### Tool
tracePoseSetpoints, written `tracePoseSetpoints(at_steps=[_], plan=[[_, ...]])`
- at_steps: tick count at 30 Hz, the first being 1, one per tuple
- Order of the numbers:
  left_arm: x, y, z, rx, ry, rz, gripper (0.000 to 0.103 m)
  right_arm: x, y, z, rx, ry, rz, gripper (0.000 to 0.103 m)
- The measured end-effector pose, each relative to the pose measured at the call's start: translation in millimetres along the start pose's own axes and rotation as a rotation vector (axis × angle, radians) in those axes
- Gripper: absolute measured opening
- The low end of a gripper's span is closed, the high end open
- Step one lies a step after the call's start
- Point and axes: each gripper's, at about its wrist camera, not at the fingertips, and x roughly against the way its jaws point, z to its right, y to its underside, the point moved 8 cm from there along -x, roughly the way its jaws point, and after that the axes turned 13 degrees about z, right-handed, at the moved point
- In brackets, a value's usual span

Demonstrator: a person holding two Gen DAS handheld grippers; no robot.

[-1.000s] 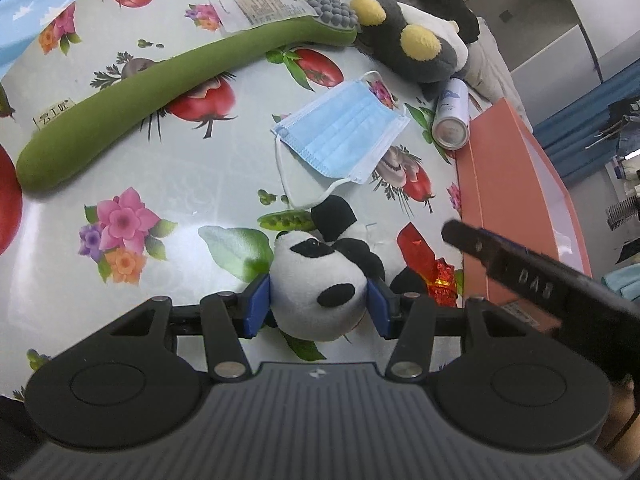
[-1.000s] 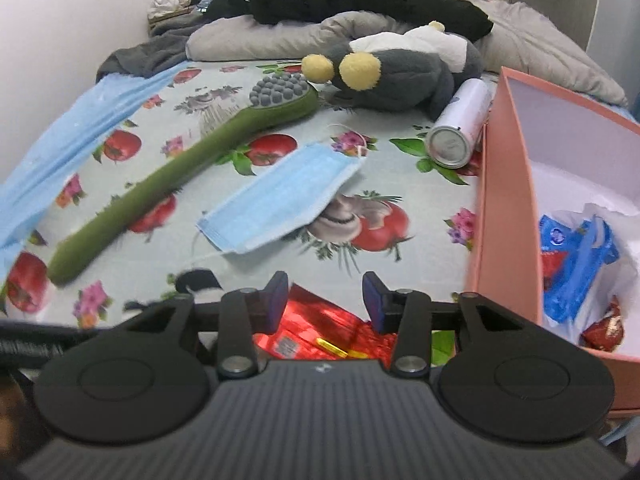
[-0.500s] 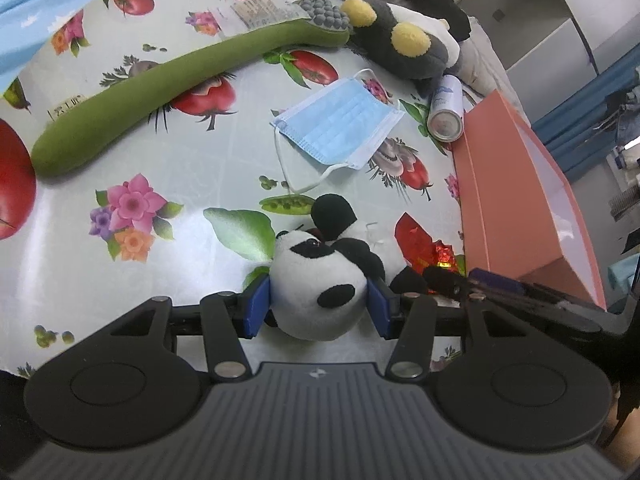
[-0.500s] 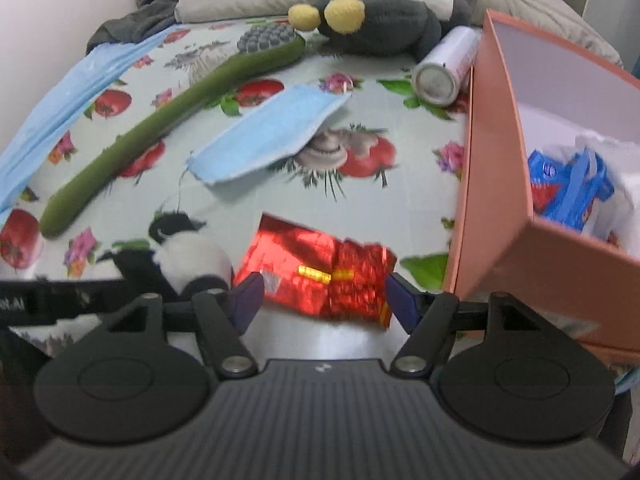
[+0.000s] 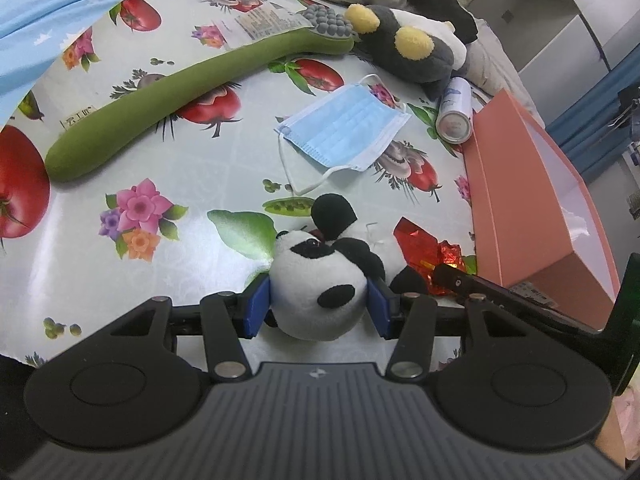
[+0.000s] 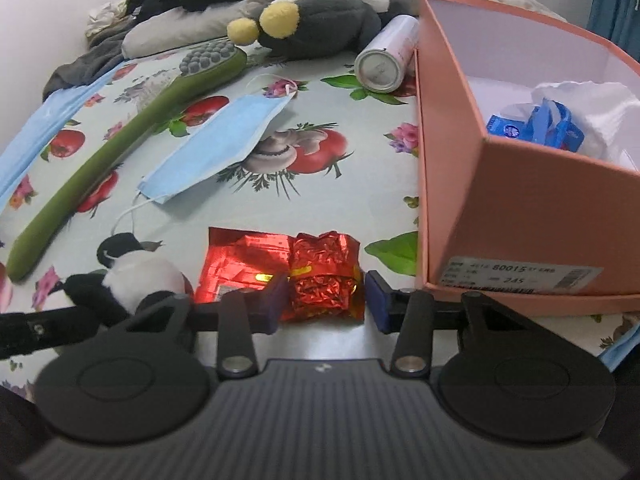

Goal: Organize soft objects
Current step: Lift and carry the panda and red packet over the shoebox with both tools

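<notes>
**Count of things lying on the bed**

Showing: two plush toys – one panda (image 5: 320,280), one grey plush with yellow ears (image 6: 320,24). One green massage stick (image 5: 180,84). One blue face mask (image 5: 344,128). One red foil packet (image 6: 316,276). One spray can (image 6: 386,60). One pink box (image 6: 520,208).

— What did the small black-and-white plush panda (image 5: 320,292) look like?
— Round white head, black ears and eye patches. It lay low on the flower-and-tomato oilcloth of the bed, its head pinched between the blue pads (image 5: 256,308) of the left claw (image 5: 318,308).

— And the crinkled red foil packet (image 6: 320,280)?
— It lay flat just beside the panda, close to the salmon-pink cardboard box (image 6: 520,208), its crumpled end between the pads of the right claw (image 6: 326,300), which had just been closing.

— Other soft things?
— A long green plush stick with a grey knobbed head (image 5: 180,92), a pale blue pleated face mask (image 5: 348,128), and a grey plush toy with yellow ears (image 5: 404,52) lay farther off.
</notes>
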Motion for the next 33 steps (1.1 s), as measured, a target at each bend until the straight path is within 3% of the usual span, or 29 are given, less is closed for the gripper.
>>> tracePoseSetpoints(at_steps=[4,18,25,33], plan=[[1,1,3,-0.011,-0.017,0.002,0.057,5,-1,0,0.018,-0.003,0.004,0.040],[28,-13,6,-0.085,-0.090,0.061,0.057,43,-11,7,0.047,-0.052,0.035,0.039],[45,-23,17,-0.104,-0.084,0.104,0.057,74,-33,2,0.084,-0.129,0.093,0.040],[70,-44,48,-0.168,-0.043,0.163,0.057,111,-71,6,0.082,-0.145,0.194,0.040]])
